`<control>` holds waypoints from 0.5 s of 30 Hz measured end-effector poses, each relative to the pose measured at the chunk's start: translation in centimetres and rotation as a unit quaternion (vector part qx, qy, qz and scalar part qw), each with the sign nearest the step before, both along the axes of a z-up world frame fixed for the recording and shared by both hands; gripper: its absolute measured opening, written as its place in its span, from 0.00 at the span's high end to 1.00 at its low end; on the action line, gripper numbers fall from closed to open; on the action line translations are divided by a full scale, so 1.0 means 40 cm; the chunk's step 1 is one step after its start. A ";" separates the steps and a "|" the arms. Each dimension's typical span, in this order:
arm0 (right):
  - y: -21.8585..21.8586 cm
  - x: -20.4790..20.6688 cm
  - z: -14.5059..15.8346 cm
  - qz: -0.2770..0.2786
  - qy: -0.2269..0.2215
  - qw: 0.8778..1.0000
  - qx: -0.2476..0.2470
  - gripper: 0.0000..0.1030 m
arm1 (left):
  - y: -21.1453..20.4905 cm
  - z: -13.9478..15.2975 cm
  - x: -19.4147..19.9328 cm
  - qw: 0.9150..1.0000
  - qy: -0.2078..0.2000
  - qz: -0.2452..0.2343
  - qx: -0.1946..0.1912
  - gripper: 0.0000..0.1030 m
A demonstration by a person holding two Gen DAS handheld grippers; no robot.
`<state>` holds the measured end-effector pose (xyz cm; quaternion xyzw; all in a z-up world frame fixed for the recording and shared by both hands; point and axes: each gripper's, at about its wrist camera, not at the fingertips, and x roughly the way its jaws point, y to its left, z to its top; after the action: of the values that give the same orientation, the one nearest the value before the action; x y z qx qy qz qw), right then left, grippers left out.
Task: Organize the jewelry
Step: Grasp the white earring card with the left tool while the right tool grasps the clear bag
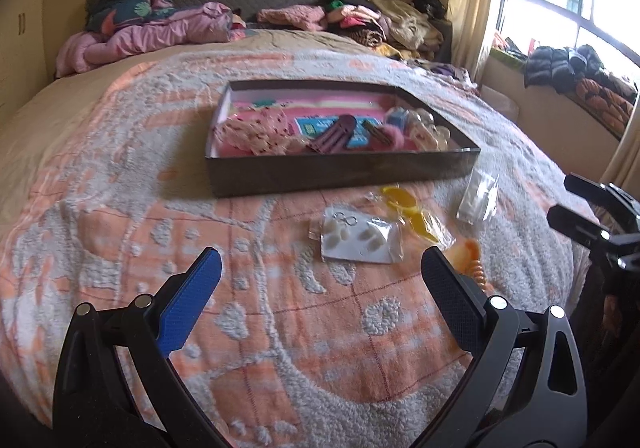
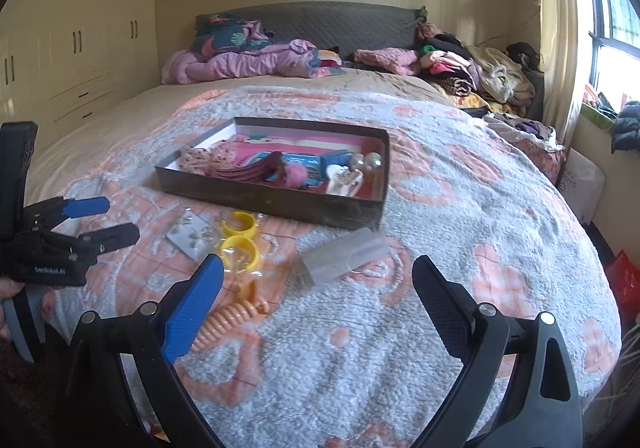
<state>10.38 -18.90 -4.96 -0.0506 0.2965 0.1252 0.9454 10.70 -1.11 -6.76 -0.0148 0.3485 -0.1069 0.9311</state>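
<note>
A dark shallow box (image 1: 340,168) (image 2: 276,202) sits on the bed, holding hair clips, a pink scrunchie, a pink pompom and clear beads. In front of it lie an earring card in plastic (image 1: 360,238) (image 2: 192,236), yellow bangles in a bag (image 1: 412,212) (image 2: 239,236), a clear packet (image 1: 478,196) (image 2: 344,256) and an orange coil tie (image 1: 472,260) (image 2: 232,316). My left gripper (image 1: 320,268) is open and empty just short of the earring card; it also shows in the right wrist view (image 2: 108,218). My right gripper (image 2: 316,284) is open and empty, near the coil and packet.
The bed has a grey and orange fleece blanket (image 2: 440,208). Piled clothes and pink bedding (image 2: 248,60) lie at the headboard. A wardrobe (image 2: 80,36) stands left, a window with curtain (image 2: 560,28) right.
</note>
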 end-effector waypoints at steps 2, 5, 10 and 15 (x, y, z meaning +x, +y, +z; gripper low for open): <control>-0.007 0.006 -0.005 -0.004 0.002 1.000 -0.001 0.10 | -0.010 -0.008 0.007 1.000 0.004 -0.007 0.002 0.11; -0.017 0.017 -0.012 -0.012 0.004 1.000 -0.003 0.10 | -0.027 -0.021 0.021 1.000 0.008 -0.016 0.005 0.11; -0.028 0.040 -0.025 -0.024 0.016 1.000 -0.003 0.10 | -0.058 -0.045 0.048 0.999 0.018 -0.031 0.013 0.11; -0.044 0.078 -0.050 -0.040 0.041 0.998 0.004 0.10 | -0.082 -0.071 0.073 0.998 0.025 -0.045 0.026 0.11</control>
<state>13.49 -20.64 -6.98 -0.0294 0.3367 0.0902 0.9368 13.63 -4.40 -9.58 0.0222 0.3743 -0.1393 0.9165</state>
